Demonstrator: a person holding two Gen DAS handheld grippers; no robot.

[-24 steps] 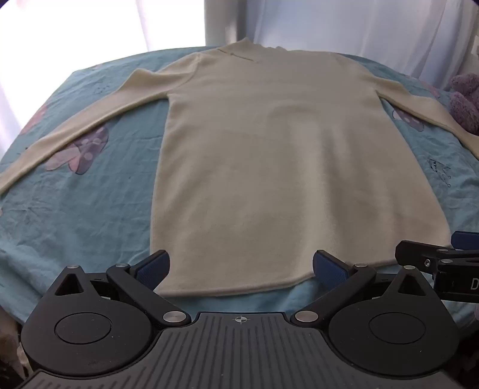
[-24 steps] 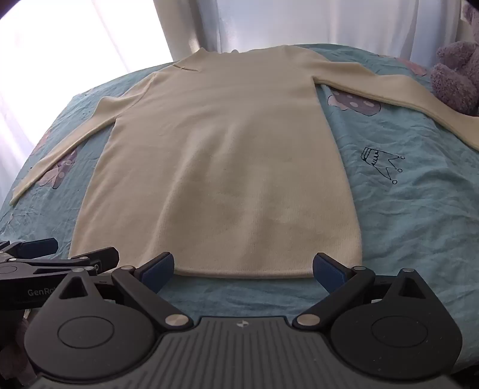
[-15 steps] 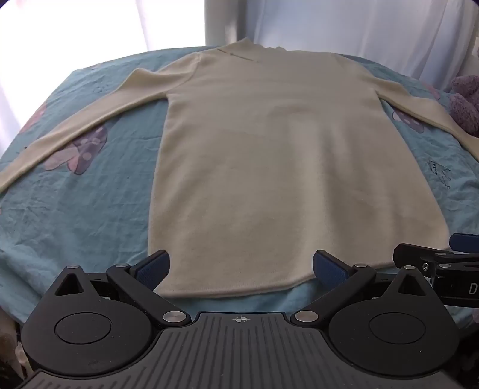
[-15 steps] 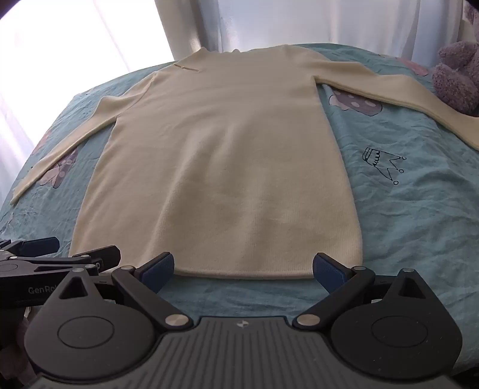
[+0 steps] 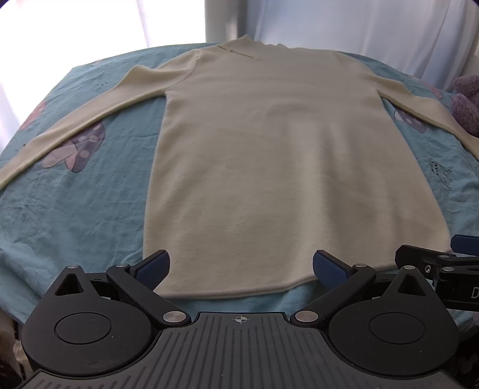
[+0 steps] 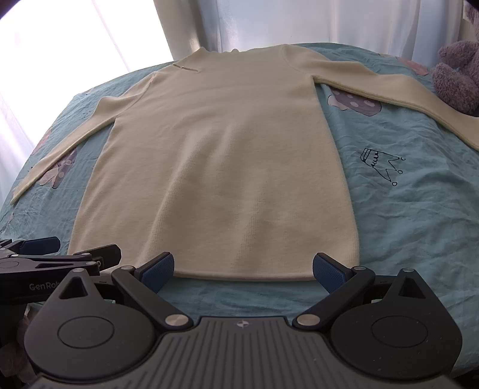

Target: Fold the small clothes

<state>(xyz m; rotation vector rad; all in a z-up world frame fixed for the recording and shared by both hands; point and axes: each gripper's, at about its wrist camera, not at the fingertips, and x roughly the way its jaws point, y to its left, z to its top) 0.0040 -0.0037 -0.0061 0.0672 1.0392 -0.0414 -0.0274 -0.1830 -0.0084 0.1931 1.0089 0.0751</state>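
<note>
while both grippers hang tilted down over the near edge of the bed, the cream long-sleeved top (image 5: pixel 287 155) lies flat and face up on the teal printed sheet (image 5: pixel 74 209), collar at 12 o'clock, hem at 6 o'clock. sleeves spread out toward 9 and 3 o'clock, unfolded. left gripper (image 5: pixel 241 266): fingers spread wide, blue pads (image 5: pixel 154 266) on either side of the hem's left part, nothing between them gripped; whether the tips touch the cloth cannot be told. right gripper (image 6: pixel 243 266): fingers likewise wide apart, pads (image 6: pixel 327 269) framing the hem's right part, holding nothing. in the left wrist view the right gripper shows at 3 o'clock, by the hem's right corner; in the right wrist view the left gripper shows at 9 o'clock, by the hem's left corner. purple plush toy (image 6: pixel 458 74) sits at 2 o'clock past the right sleeve. white curtains (image 6: pixel 329 21) hang behind the bed at 12 o'clock.
</note>
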